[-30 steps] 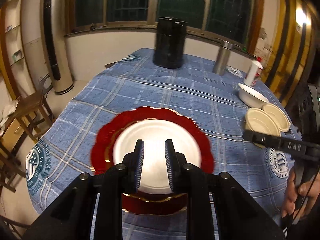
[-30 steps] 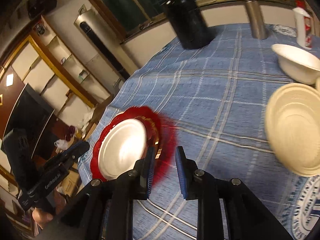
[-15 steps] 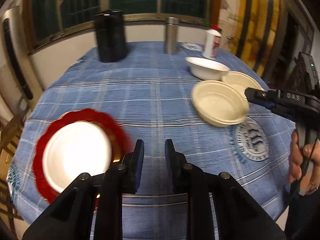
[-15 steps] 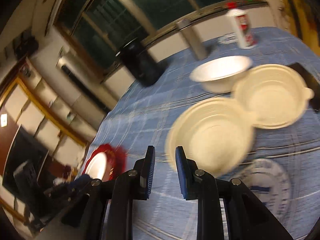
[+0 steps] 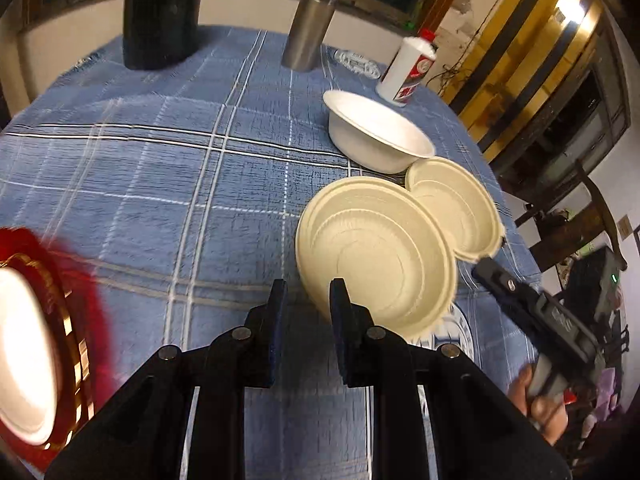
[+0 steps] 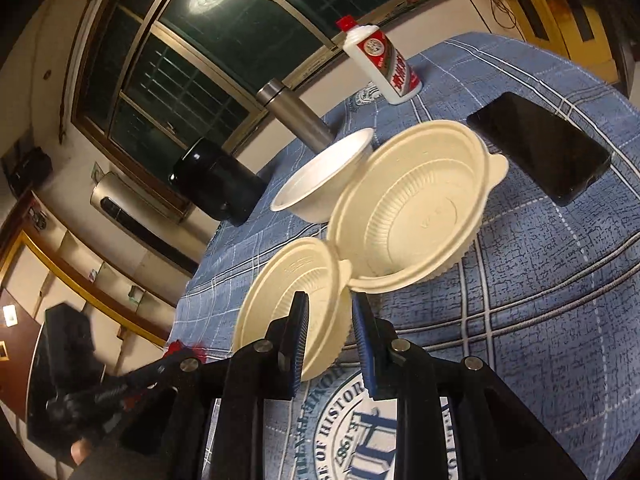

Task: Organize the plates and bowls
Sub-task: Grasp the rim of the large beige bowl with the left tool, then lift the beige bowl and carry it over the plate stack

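Two cream bowls sit side by side on the blue checked tablecloth, the nearer one (image 5: 376,256) (image 6: 292,292) touching the one with a tab (image 5: 456,208) (image 6: 412,216). A white bowl (image 5: 376,136) (image 6: 320,184) stands behind them. My left gripper (image 5: 306,300) hovers just left of the nearer cream bowl, jaws a narrow gap apart with only cloth between them. My right gripper (image 6: 330,312) points at the spot where the cream bowls meet, narrowly open and holding nothing. A white plate on a red plate (image 5: 24,340) lies at the far left.
A black phone (image 6: 540,148) lies right of the bowls. A white bottle with a red cap (image 5: 408,68), a steel flask (image 5: 308,28) and a black container (image 5: 160,12) stand along the far edge. A chair and furniture sit beyond the table's right edge.
Both grippers swung away from the red plate and moved right to the cream bowls, which now fill the views. The right gripper also rolled. Neither has taken hold of anything.
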Motion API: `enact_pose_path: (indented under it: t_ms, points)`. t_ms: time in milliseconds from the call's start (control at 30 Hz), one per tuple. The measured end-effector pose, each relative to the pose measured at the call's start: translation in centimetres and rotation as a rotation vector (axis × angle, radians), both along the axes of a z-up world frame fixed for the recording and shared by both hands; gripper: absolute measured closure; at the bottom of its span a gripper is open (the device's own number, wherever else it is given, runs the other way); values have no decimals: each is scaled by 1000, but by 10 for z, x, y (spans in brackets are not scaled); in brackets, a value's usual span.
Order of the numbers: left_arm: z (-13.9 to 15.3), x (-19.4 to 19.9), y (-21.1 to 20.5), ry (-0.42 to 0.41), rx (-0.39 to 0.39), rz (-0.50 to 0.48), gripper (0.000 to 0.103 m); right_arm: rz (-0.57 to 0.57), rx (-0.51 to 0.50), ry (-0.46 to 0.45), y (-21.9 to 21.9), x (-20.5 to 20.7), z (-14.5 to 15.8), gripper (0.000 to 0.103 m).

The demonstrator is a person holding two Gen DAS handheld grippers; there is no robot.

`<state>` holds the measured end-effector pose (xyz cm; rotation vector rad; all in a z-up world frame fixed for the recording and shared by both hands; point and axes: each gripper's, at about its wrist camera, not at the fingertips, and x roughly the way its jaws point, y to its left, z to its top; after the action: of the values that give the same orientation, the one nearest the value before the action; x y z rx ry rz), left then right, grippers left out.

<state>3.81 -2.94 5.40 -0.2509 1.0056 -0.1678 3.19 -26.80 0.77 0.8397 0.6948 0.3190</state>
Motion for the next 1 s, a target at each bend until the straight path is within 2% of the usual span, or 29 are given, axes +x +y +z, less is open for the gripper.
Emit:
enact_pose_path:
  t_ms: [100,233,367,467,700,833,1000]
  points:
    - [-9,17,-7,24,-9,13,85,14,19,-2,0,1,-1,77]
    - [-19,28,-18,28,37,22,85,12,19,0,1,0,-3,72]
    - [-30,33,-24,38,43,-6,85,8,26,9,-1,0,-5,71]
    - [-30,26,-22,22,75,-15,91,4,16,15,0,0,-6,71]
    - [-24,-12,2,31,71,-51,91,31,3,16,7,0,-7,71]
    - [-23,-32,15,15,64,-38,91,78,-1,14,17,3,-6,71]
    - [-25,-34,17,5,51,-28,91,155,-14,-2,35,3,-3,70]
